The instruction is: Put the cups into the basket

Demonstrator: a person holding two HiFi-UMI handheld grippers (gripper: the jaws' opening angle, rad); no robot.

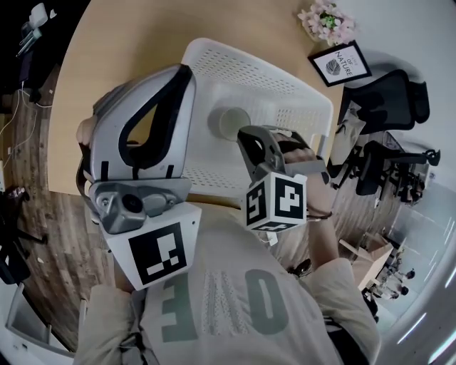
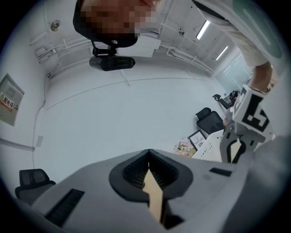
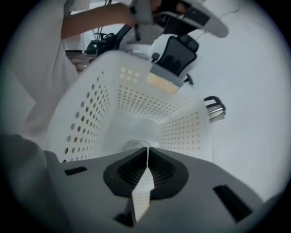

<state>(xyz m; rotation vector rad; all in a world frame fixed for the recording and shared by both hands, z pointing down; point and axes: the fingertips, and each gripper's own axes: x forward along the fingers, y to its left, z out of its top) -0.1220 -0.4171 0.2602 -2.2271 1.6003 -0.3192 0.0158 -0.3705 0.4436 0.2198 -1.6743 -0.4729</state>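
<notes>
A white perforated basket [image 1: 292,85] stands on the round wooden table [image 1: 107,57]. One pale cup [image 1: 231,122] sits upright on the basket floor. My right gripper [image 1: 245,132] hangs over the basket's near side, just right of the cup, jaws shut and empty. In the right gripper view the jaws [image 3: 148,148] meet above the basket's inside [image 3: 141,107], and the cup's rim [image 3: 132,145] peeks just past them. My left gripper [image 1: 187,70] is raised close to the head camera, left of the basket, shut on nothing; its own view [image 2: 149,152] points up at a wall.
A framed picture [image 1: 340,63] and pink flowers [image 1: 326,20] stand at the table's far right edge. Office chairs [image 1: 385,100] are on the floor to the right. The table's near edge runs under the basket, close to the person's shirt.
</notes>
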